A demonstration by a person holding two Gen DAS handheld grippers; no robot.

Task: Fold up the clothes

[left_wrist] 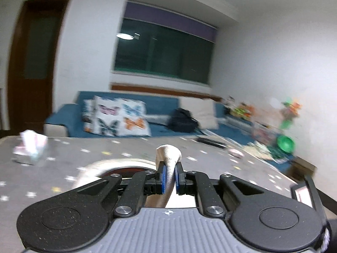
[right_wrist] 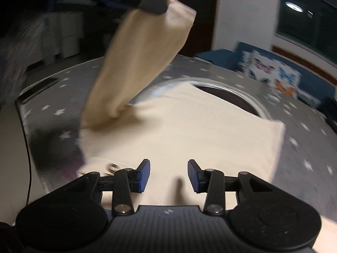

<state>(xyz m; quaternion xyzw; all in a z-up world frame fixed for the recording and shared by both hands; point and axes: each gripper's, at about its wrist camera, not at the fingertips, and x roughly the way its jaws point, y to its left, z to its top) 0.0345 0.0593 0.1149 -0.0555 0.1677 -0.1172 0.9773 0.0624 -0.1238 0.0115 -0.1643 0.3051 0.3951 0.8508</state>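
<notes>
A cream garment [right_wrist: 189, 130] lies spread on a grey star-patterned table [right_wrist: 305, 139]. My left gripper [left_wrist: 170, 168] is shut on a bunched corner of the cream garment [left_wrist: 168, 154]. In the right wrist view the left gripper [right_wrist: 147, 2] holds that part high above the table, so a long flap of cloth hangs down to the rest. My right gripper [right_wrist: 169, 171] is open and empty, low over the near part of the garment.
A round glass-rimmed opening [right_wrist: 231, 92] in the table is partly covered by the garment. A tissue box [left_wrist: 31, 145] stands at the table's left. A blue sofa with butterfly cushions [left_wrist: 118, 116] and a black bag [left_wrist: 183, 120] lie beyond. Toys clutter the right wall.
</notes>
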